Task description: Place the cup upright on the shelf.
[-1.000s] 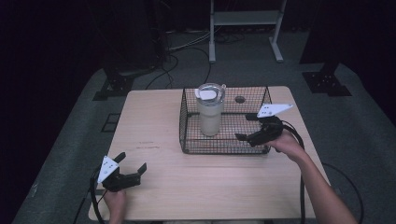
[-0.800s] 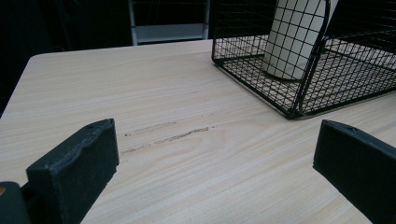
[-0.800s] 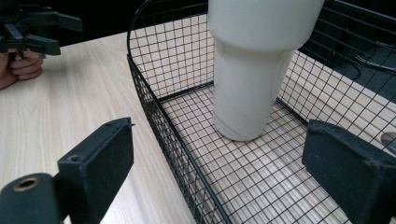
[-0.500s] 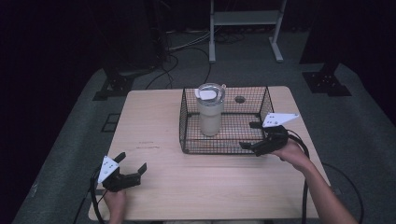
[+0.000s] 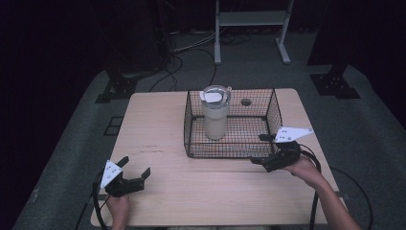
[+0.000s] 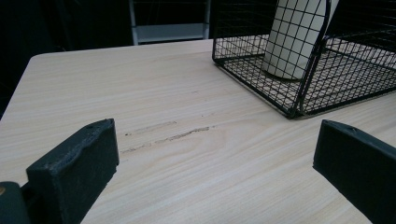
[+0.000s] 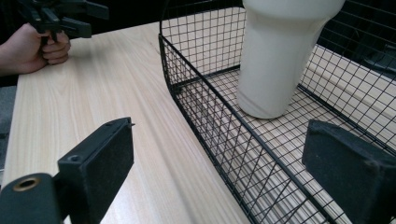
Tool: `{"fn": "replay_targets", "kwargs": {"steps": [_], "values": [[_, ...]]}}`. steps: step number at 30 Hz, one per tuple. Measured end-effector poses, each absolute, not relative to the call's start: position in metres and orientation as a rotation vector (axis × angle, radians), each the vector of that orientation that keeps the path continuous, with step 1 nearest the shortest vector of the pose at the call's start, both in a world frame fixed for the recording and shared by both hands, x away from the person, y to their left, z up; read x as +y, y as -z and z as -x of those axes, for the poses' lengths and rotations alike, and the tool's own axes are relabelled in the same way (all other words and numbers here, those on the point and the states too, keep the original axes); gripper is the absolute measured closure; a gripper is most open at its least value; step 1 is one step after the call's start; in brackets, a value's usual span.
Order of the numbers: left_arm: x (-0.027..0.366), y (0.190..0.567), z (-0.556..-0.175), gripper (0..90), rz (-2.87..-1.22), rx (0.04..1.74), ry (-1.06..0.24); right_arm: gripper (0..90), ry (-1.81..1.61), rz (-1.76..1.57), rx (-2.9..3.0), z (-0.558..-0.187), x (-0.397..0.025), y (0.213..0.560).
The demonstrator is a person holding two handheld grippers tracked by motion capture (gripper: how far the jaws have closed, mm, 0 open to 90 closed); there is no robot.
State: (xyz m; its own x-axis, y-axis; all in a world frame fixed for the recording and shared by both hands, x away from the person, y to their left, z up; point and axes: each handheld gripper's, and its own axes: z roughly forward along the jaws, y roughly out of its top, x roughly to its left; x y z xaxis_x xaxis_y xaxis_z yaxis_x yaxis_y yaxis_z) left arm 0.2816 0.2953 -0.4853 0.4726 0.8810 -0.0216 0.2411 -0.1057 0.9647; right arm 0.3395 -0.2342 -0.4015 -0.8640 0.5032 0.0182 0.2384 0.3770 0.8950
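Backing out of the black wire basket [image 5: 230,143], right tongs [image 5: 262,162] are hovering lower right, gaping empty; left tongs [image 5: 136,173] likewise, lower left. Smooth cream tumbler [image 5: 215,113] is standing inside on the pale wood surface [image 5: 158,120].

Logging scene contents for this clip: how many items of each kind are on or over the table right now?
Wire baskets: 1, the black wire basket
Tumblers: 1, the cream tumbler standing inside the basket
Handheld grippers: 2, left gripper and right gripper, both open
Total: 4
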Motion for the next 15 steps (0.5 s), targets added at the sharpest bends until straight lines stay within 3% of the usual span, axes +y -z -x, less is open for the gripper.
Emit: {"fn": "replay_targets", "kwargs": {"steps": [15], "values": [[0.295, 0.485, -0.281, 0.0, -1.625, 0.989, -0.731, 8.5, -1.502, -0.69, 2.385, -0.322, -0.243, 0.418]]}}
